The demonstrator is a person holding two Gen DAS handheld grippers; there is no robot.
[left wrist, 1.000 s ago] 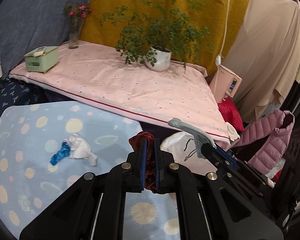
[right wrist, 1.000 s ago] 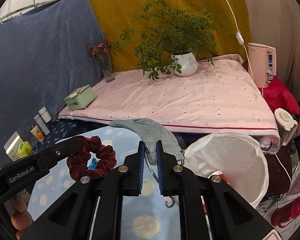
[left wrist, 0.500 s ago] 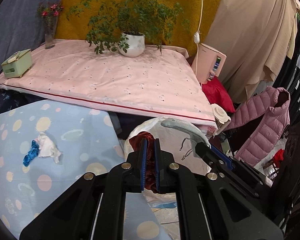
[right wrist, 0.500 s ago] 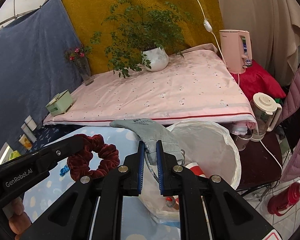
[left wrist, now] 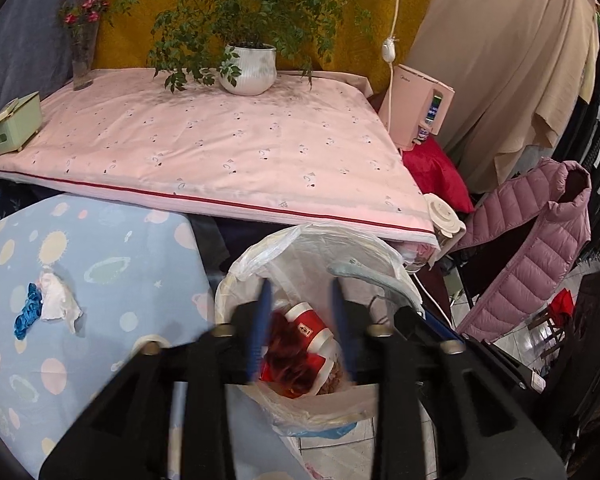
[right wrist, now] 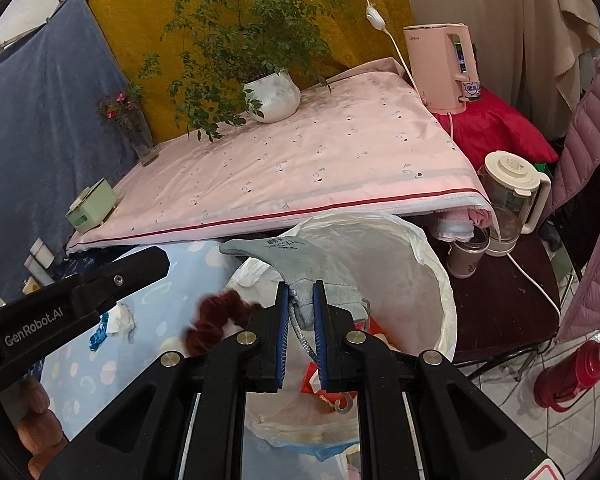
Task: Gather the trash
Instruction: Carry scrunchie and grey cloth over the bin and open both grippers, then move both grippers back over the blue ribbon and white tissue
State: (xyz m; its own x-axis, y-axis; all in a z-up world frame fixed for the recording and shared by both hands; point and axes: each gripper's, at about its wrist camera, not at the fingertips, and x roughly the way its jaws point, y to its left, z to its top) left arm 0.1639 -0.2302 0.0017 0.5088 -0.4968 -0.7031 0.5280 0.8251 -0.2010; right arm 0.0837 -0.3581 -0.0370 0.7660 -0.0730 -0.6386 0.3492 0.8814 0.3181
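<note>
My left gripper [left wrist: 300, 300] is open above the white-lined trash bin [left wrist: 260, 256]. The dark red scrunchie [left wrist: 288, 354] is loose between its fingers, blurred, over a red-and-white cup [left wrist: 313, 326] in the bin. In the right wrist view the scrunchie [right wrist: 216, 318] hangs in the air at the bin's [right wrist: 431, 264] left rim. My right gripper [right wrist: 300, 296] is shut on a grey glove [right wrist: 300, 260] over the bin. A white tissue [left wrist: 56, 298] and a blue scrap [left wrist: 28, 316] lie on the light-blue table [left wrist: 120, 248].
A pink-covered table [left wrist: 220, 148] behind holds a potted plant [left wrist: 248, 68], a flower vase [left wrist: 82, 60] and a green box [left wrist: 12, 124]. To the right are a pink water dispenser [right wrist: 439, 68], a kettle [right wrist: 507, 196], a pink jacket [left wrist: 539, 240] and a red flask [right wrist: 567, 376].
Both grippers moved right, over the bin. My left gripper opened and let go of the scrunchie, which is dropping. My right gripper still holds the glove.
</note>
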